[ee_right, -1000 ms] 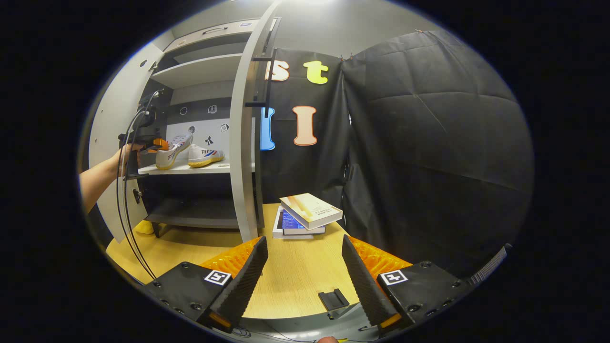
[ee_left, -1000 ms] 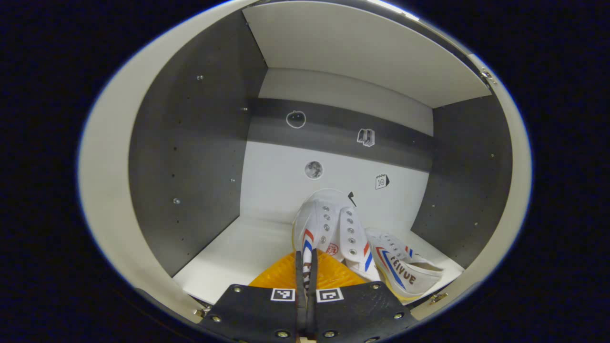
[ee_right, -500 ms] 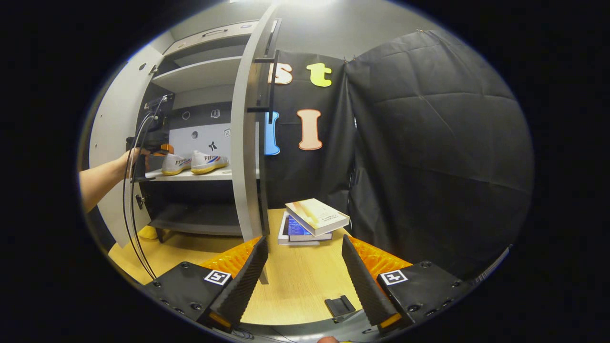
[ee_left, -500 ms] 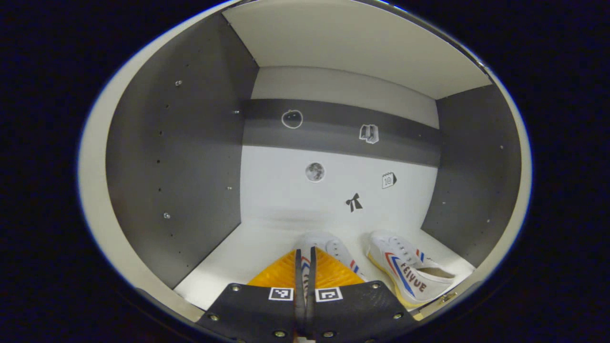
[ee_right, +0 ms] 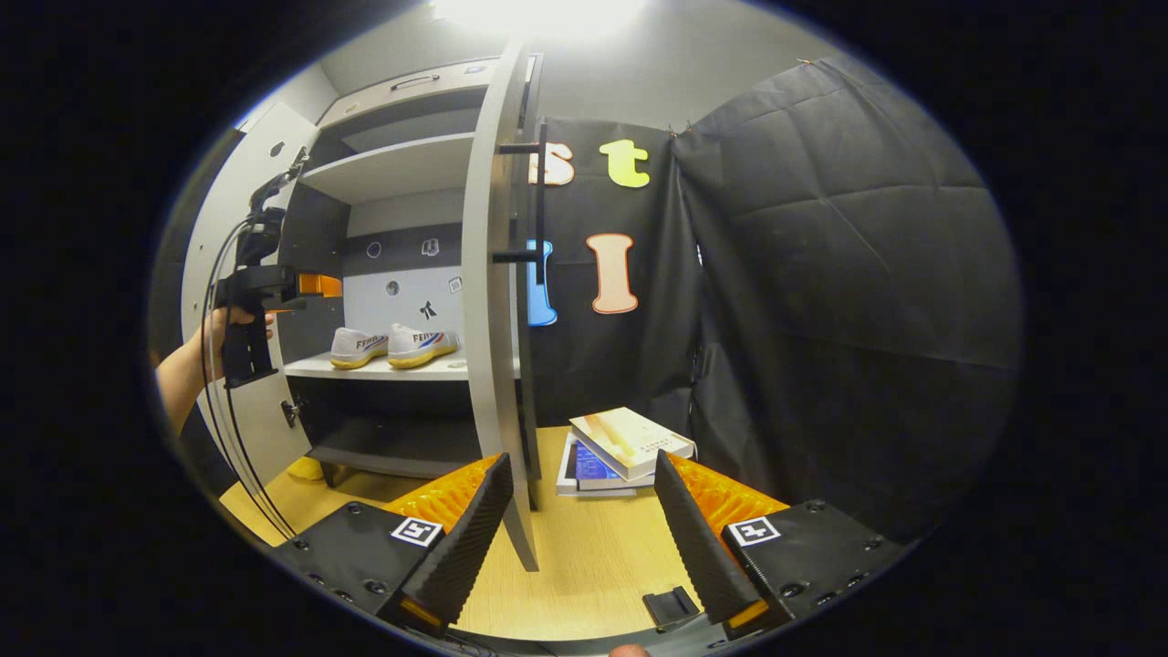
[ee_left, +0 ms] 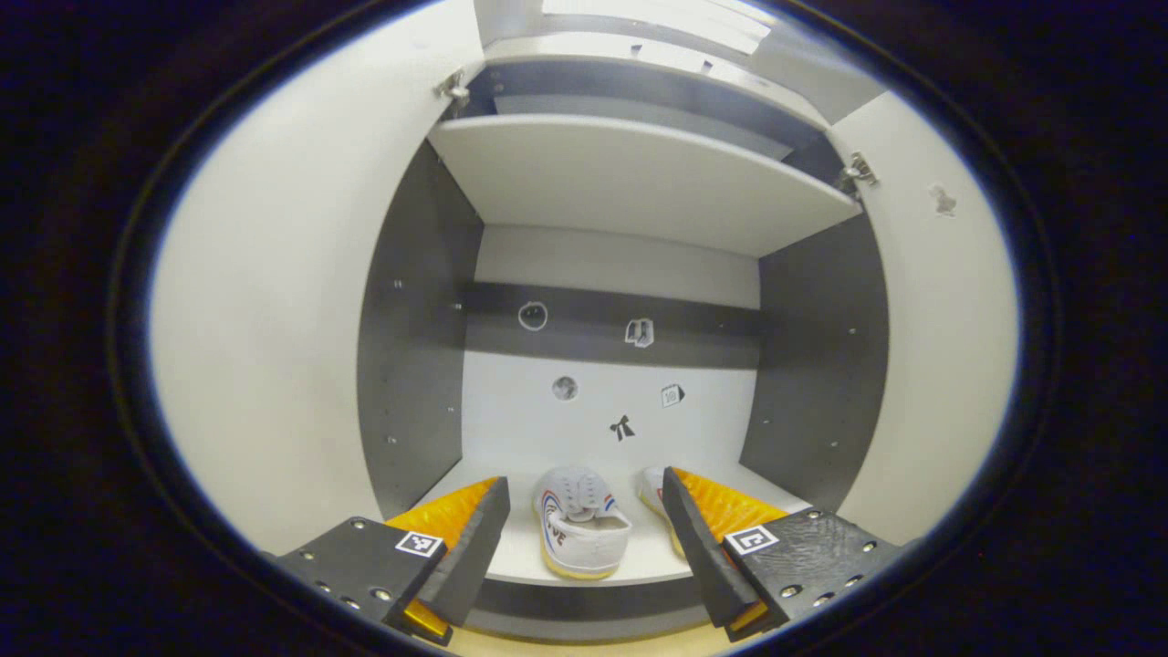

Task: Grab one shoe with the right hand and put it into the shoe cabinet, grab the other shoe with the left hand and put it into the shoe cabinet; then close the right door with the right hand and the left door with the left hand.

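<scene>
Shoes [ee_left: 578, 522] side by side on cabinet shelf [ee_right: 401, 367], lower centre.
Left gripper [ee_left: 584, 557] fingers spread; right gripper [ee_right: 577, 538] fingers spread, both empty.

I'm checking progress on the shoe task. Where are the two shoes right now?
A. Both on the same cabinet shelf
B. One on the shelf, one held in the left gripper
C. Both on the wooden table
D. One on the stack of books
A. Both shoes sit side by side on the cabinet shelf, and the left gripper is open, holding nothing.
</scene>
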The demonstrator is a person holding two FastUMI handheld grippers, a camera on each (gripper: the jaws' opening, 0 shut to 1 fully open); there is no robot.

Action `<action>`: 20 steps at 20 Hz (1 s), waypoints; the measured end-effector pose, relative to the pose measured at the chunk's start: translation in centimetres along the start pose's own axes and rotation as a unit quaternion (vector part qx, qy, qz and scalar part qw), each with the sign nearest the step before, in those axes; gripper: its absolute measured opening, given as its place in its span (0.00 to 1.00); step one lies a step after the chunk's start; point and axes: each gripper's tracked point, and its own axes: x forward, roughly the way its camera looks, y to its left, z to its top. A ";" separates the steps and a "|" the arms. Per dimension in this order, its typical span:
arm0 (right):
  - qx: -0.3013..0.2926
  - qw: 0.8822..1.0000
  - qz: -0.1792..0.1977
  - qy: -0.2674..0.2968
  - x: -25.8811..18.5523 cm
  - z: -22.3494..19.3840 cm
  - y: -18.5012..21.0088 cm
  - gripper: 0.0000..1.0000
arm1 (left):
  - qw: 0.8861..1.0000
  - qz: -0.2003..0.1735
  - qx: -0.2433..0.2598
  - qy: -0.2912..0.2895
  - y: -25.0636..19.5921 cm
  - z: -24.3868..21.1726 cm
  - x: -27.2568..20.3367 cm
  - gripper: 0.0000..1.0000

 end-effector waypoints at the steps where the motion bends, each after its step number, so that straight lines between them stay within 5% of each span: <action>1: -0.002 1.000 0.003 -0.005 0.0 0.4 0.2 0.96 | 1.000 -0.001 0.010 -0.012 -0.1 1.1 -1.6 0.96; 9: -0.001 0.999 0.014 -0.043 -0.9 3.6 0.6 0.98 | 0.998 -0.005 0.049 -0.040 -0.5 5.0 -14.7 0.96; 20: 0.010 0.997 0.050 -0.054 -0.7 6.7 2.5 0.98 | 0.995 0.033 0.090 -0.016 2.8 2.1 -26.4 0.96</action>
